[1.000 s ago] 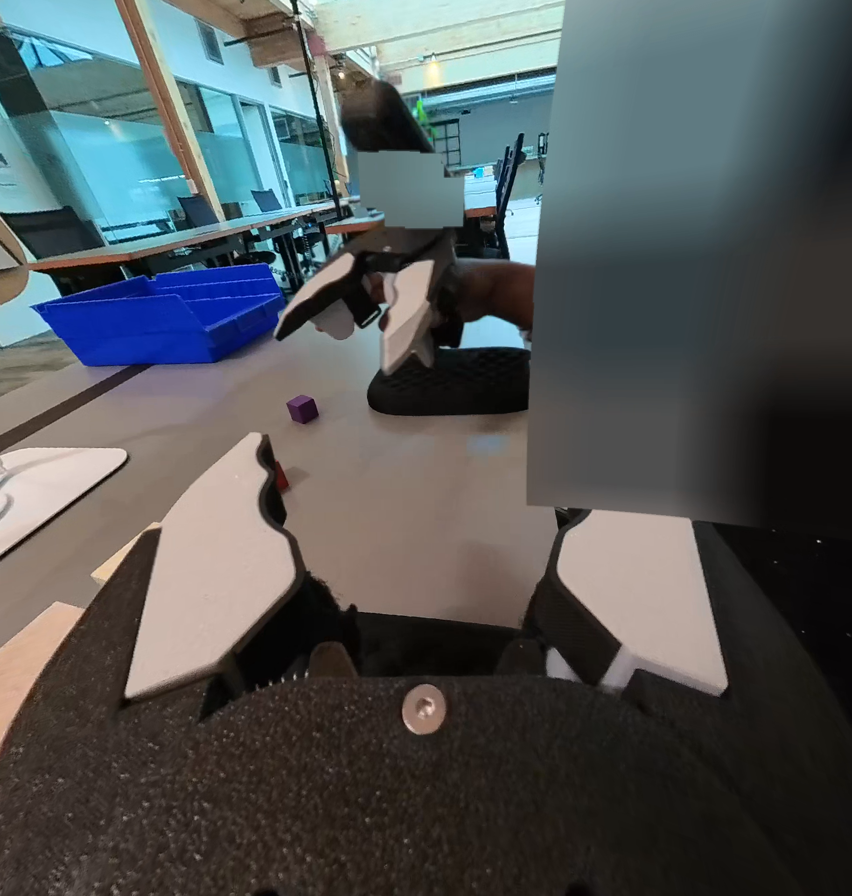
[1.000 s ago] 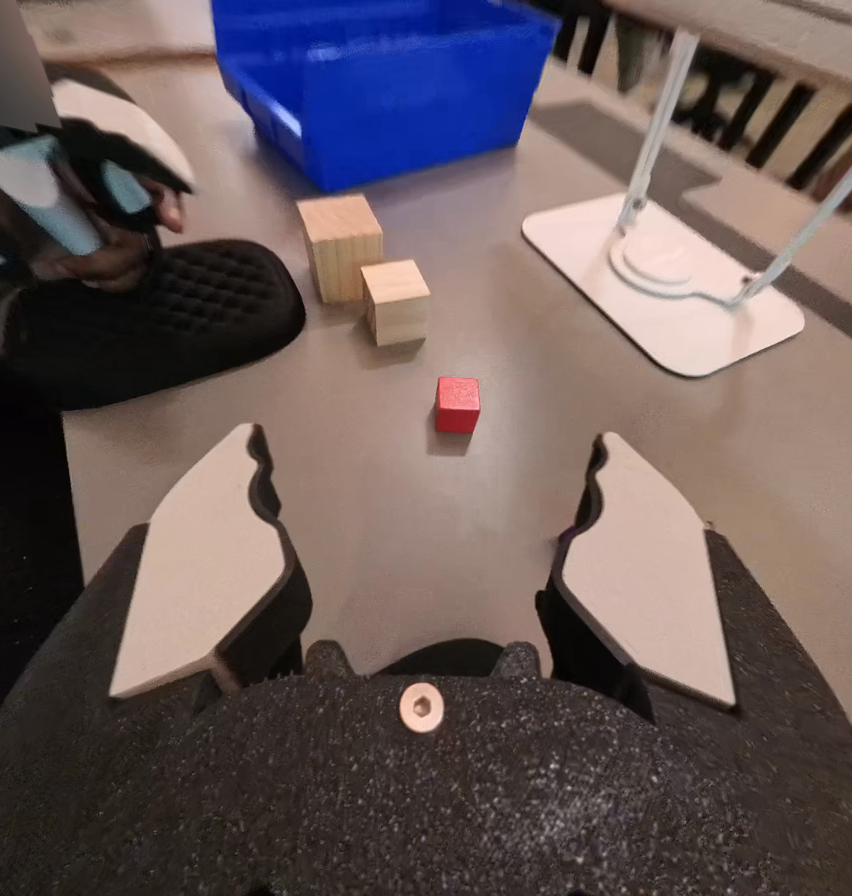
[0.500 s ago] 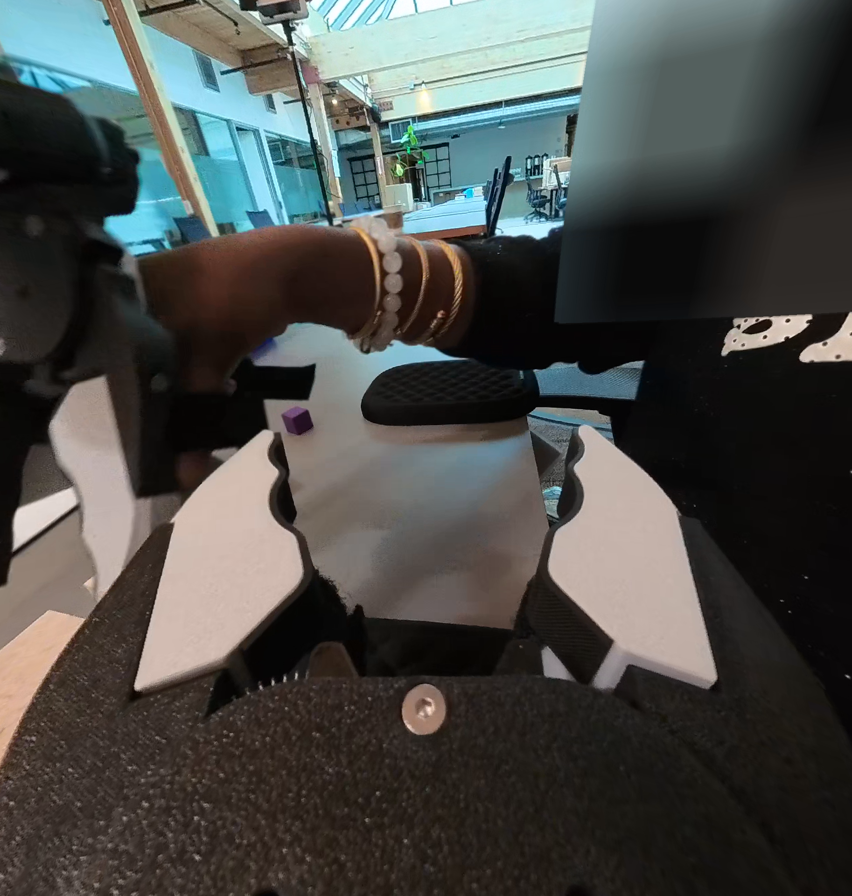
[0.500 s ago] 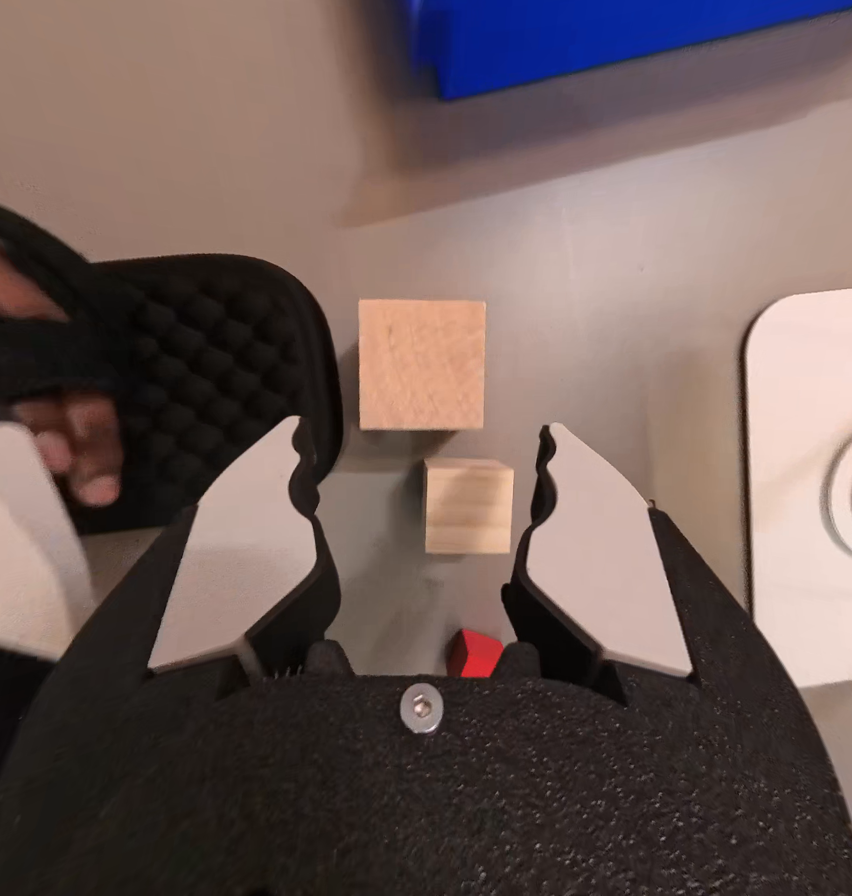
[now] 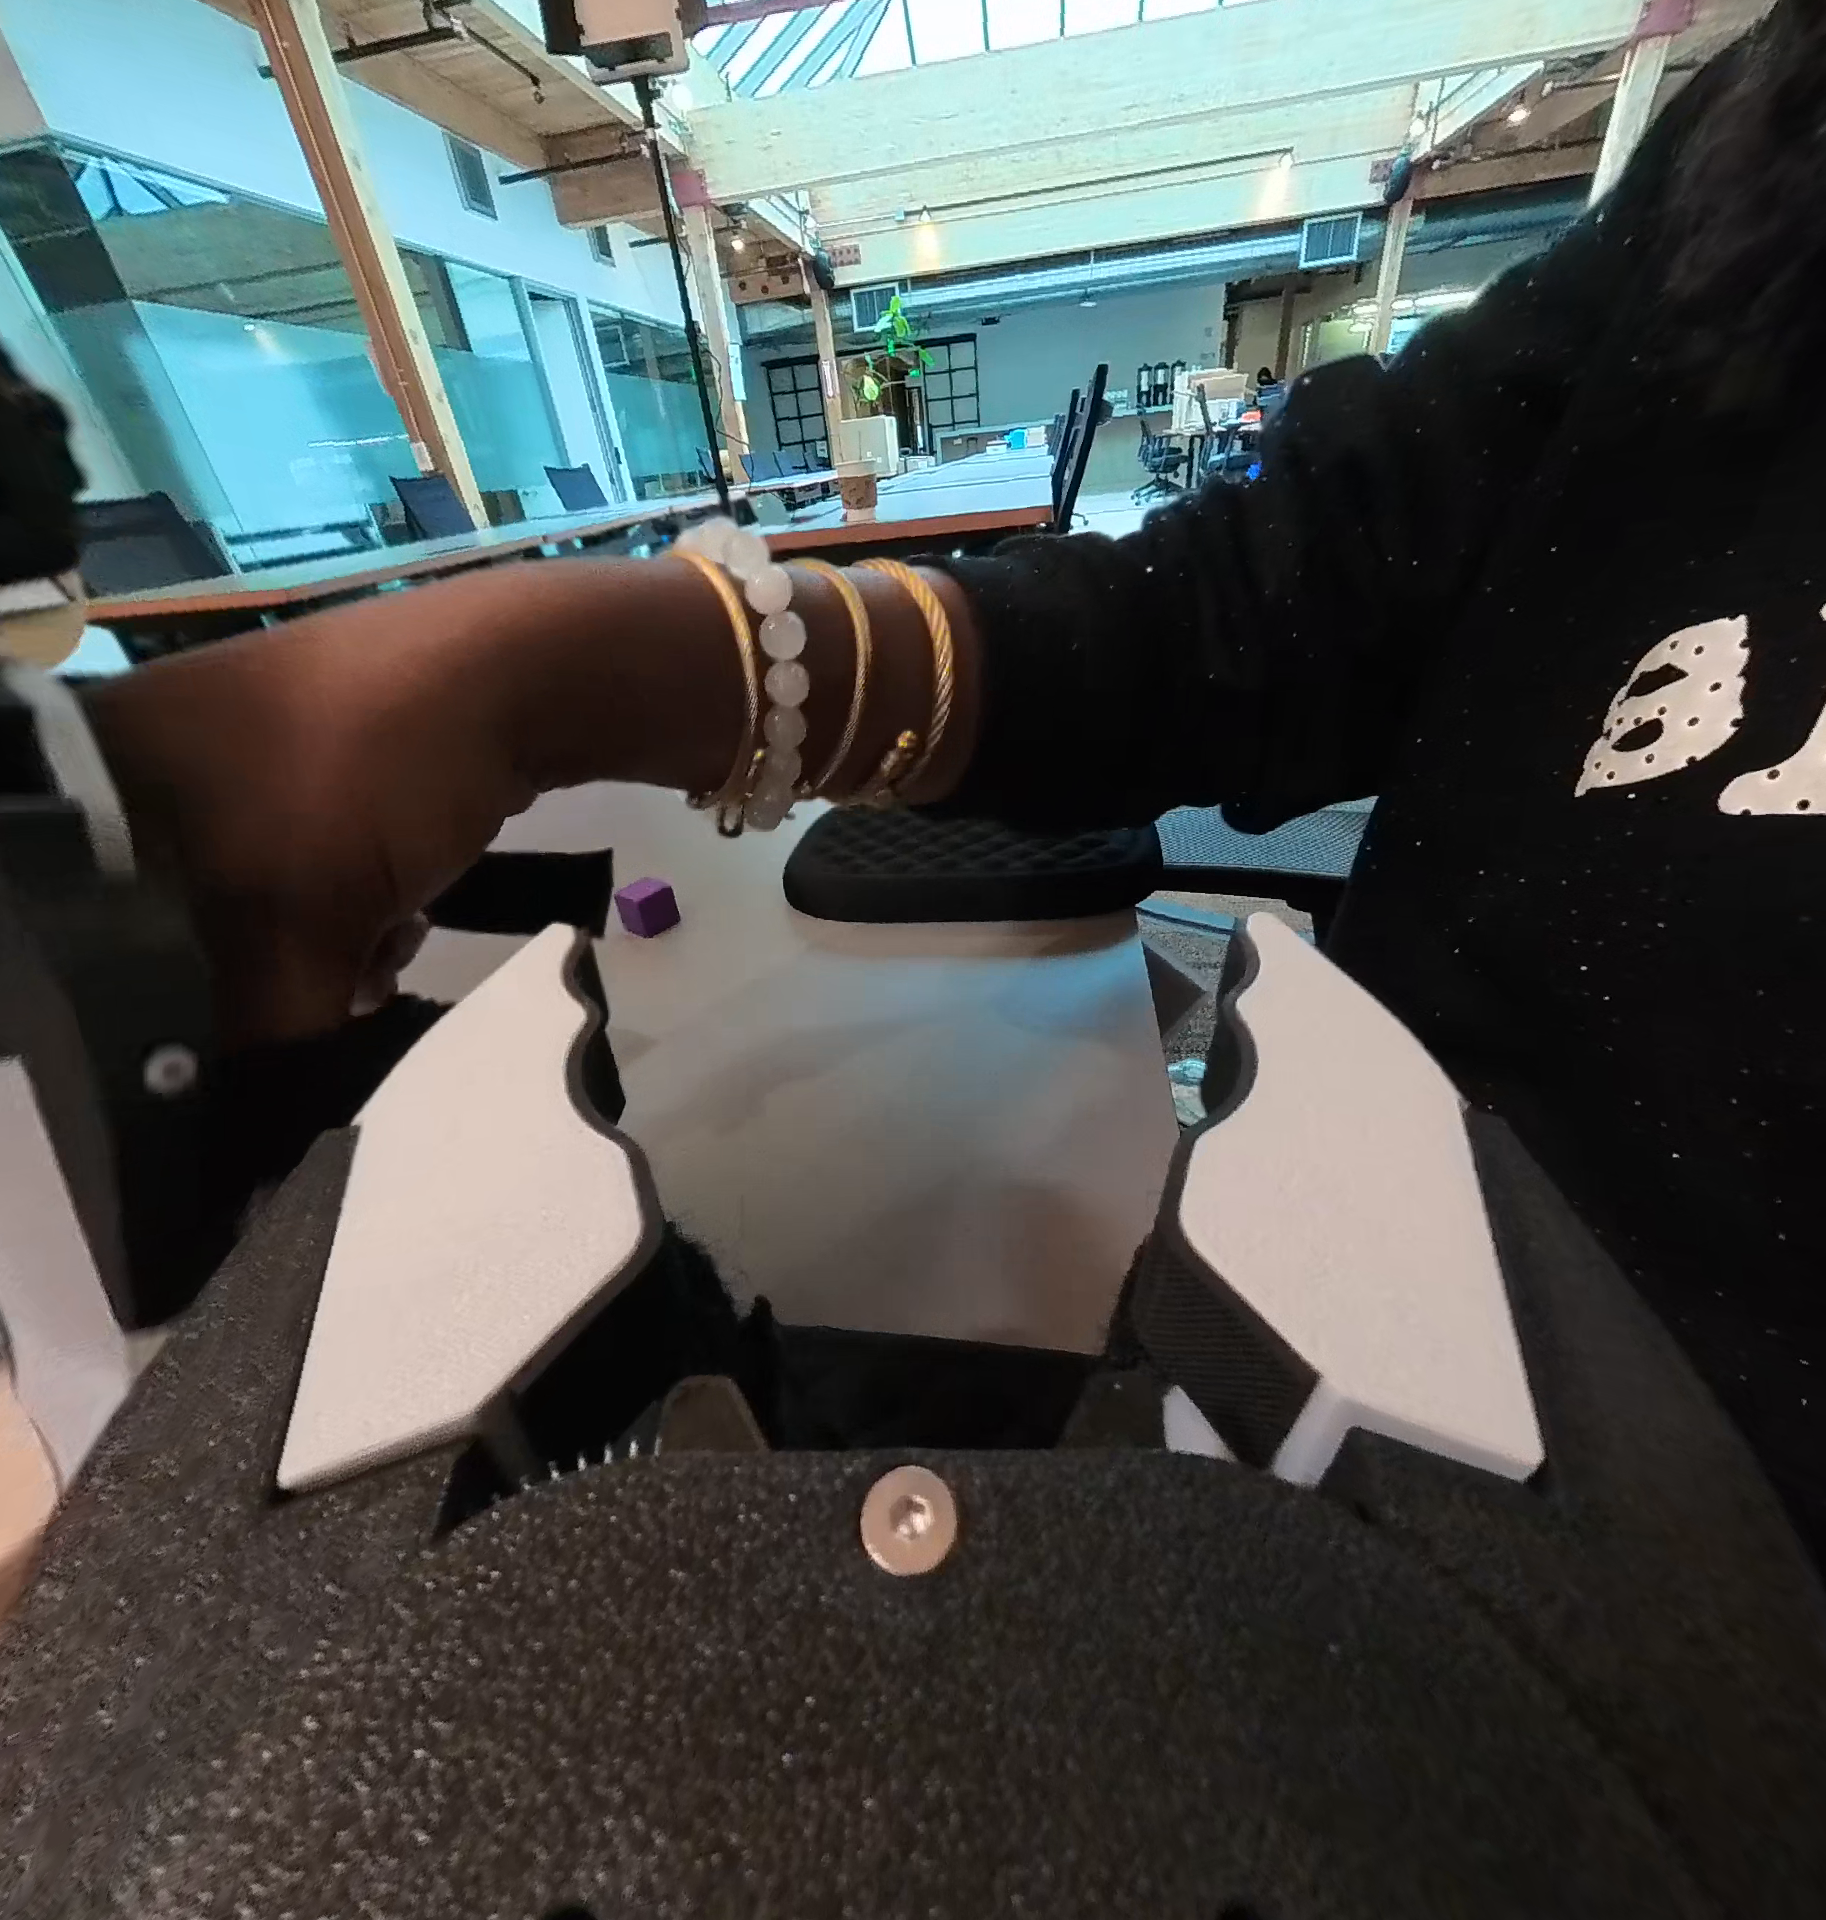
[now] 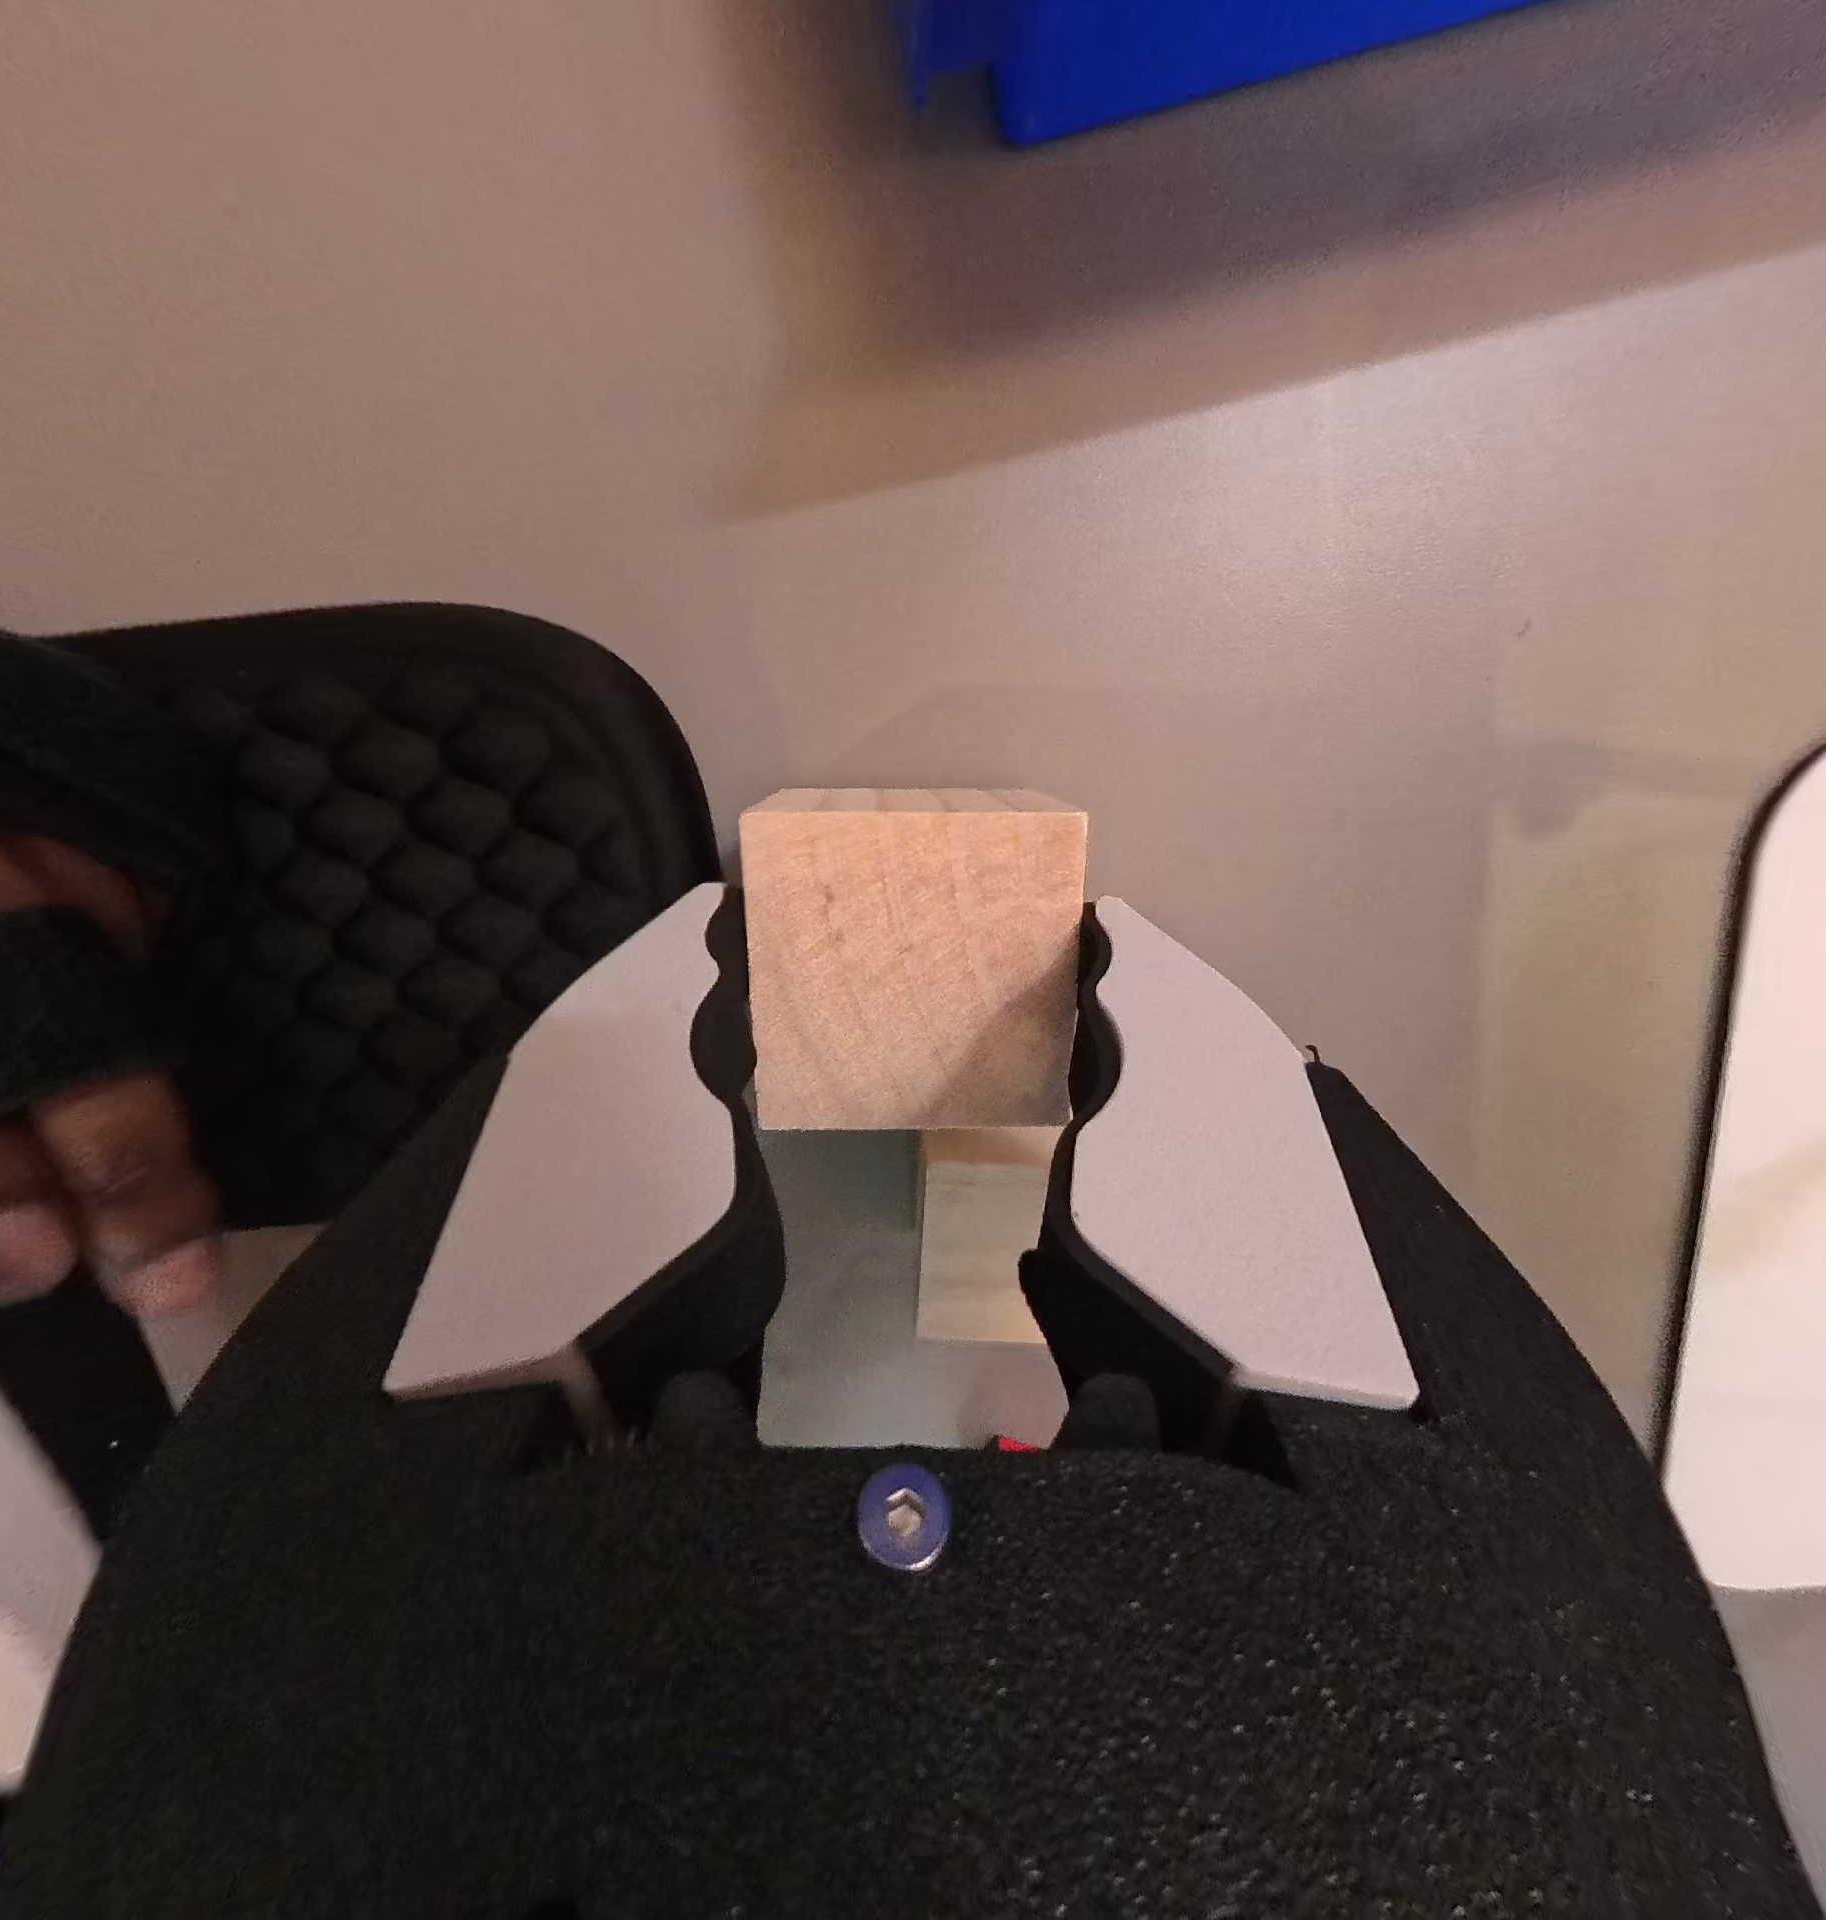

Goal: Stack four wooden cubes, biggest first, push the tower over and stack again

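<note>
In the left wrist view the left gripper (image 5: 904, 997) hangs with its white fingers spread wide over bare grey table (image 5: 888, 1143), nothing between them, much as a second ago; what has changed is that a person's forearm with gold bangles and a white bead bracelet (image 5: 784, 675) now crosses the view, where before the other gripper hovered farther off. A small purple cube (image 5: 647, 906) sits on the table just beyond the left fingertip, and a black quilted chair armrest (image 5: 971, 878) overhangs the table edge at the right; the stretch between the fingers is open. In the right wrist view the right gripper (image 6: 907, 940), which stood wide open above a small red cube a second ago, has closed on a large pale wooden cube (image 6: 909, 966), both black pads pressed against its sides. A smaller pale wooden cube (image 6: 976, 1247) lies on the table below it. The armrest is near on the left, a white flat stand base (image 6: 1802, 1143) on the right. A blue plastic bin (image 6: 1252, 62) stands at the far edge; its contents are not visible.
</note>
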### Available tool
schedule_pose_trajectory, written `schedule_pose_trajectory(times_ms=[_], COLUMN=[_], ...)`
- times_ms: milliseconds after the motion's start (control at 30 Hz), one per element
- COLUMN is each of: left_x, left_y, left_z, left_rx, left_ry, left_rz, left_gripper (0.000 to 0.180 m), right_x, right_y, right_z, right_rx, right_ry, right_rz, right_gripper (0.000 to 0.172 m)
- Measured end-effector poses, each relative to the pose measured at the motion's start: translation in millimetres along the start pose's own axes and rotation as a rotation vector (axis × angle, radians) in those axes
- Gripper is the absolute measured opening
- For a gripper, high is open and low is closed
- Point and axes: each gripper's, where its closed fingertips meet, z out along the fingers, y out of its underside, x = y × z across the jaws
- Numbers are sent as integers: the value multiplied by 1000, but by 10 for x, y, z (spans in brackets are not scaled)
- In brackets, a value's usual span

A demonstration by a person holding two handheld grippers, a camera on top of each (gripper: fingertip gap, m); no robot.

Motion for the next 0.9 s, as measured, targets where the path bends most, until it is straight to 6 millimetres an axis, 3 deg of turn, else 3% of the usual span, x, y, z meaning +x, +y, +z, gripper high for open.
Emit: schedule_pose_trajectory(times_ms=[167,267,367,433,633,900], left_x=[-21,-22,-36,-46,-57,-58], left_y=[-8,-7,0,8,47,45], left_z=[-5,-3,2,10,37,34], left_rx=[6,3,-2,-10,-41,-38], left_ry=[-8,-9,-17,-25,-40,-36], left_rz=[-8,-7,-8,-9,1,-7], left_gripper=[115,116,123,129,142,140], right_x=[33,-1,-134,-336,-855,-1008], right_y=[73,335,699,893,1277,1477], right_z=[-569,-948,-1146,-1134,-810,-541], right_rx=[146,181,168,167,106,-24], right_ry=[46,104,152,121,11,-23], right_rz=[7,30,50,56,29,-17], right_gripper=[59,59,59,59,59,59])
